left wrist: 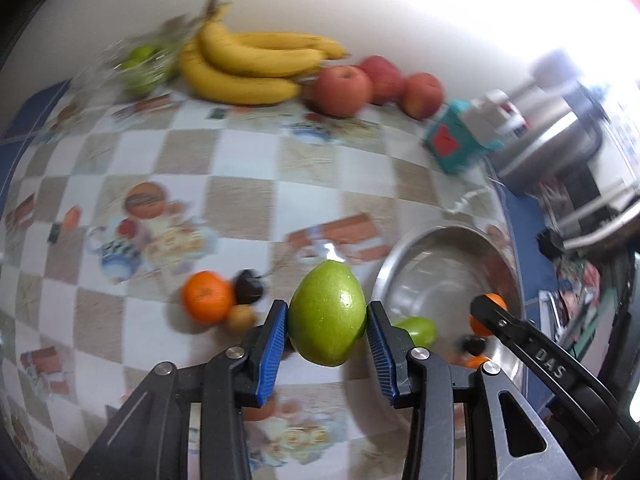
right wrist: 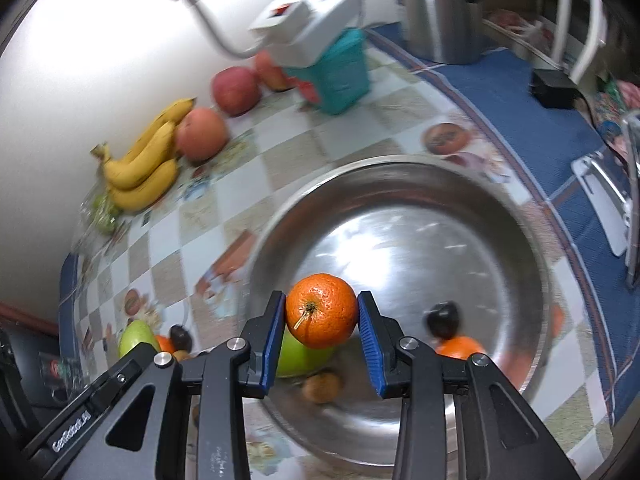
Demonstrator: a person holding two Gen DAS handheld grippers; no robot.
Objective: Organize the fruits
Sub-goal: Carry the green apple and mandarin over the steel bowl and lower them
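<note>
Left gripper (left wrist: 327, 320) clamps a green pear-shaped fruit (left wrist: 326, 314) between both blue pads (left wrist: 276, 344), fruit lifted above the checkered tablecloth (left wrist: 240, 168). Just left of its tips on the cloth: an orange (left wrist: 207, 297), a dark plum-like fruit (left wrist: 249, 286) and a small brown fruit (left wrist: 241, 317), all bunched together, touching or nearly so. Right of its tips sits the steel bowl (left wrist: 424, 264); a second green fruit (left wrist: 418, 328) shows just past the right pad, inside the bowl. Far ahead by the wall: banana bunch (left wrist: 256, 68), three red apples (left wrist: 376, 84), a blurry clear bag of green fruit (left wrist: 140, 66) left of the bananas. Teal box (left wrist: 452, 144) ahead-right, with a white device on top.

Right gripper (right wrist: 322, 318) grips an orange (right wrist: 321, 311), stem facing the camera, both pads pressed on its sides, held over the near part of the steel bowl (right wrist: 460, 208). Directly beneath its tips in the bowl: a green fruit (right wrist: 300, 356) and a small brown fruit (right wrist: 321, 387). Right of its tips in the bowl: a dark fruit (right wrist: 442, 319) touching another orange (right wrist: 458, 347). Lower left, the other gripper's body is seen with its green fruit (right wrist: 134, 340). Ahead-left along the wall: bananas (right wrist: 144, 160), apples (right wrist: 200, 133), teal box (right wrist: 340, 76).
</note>
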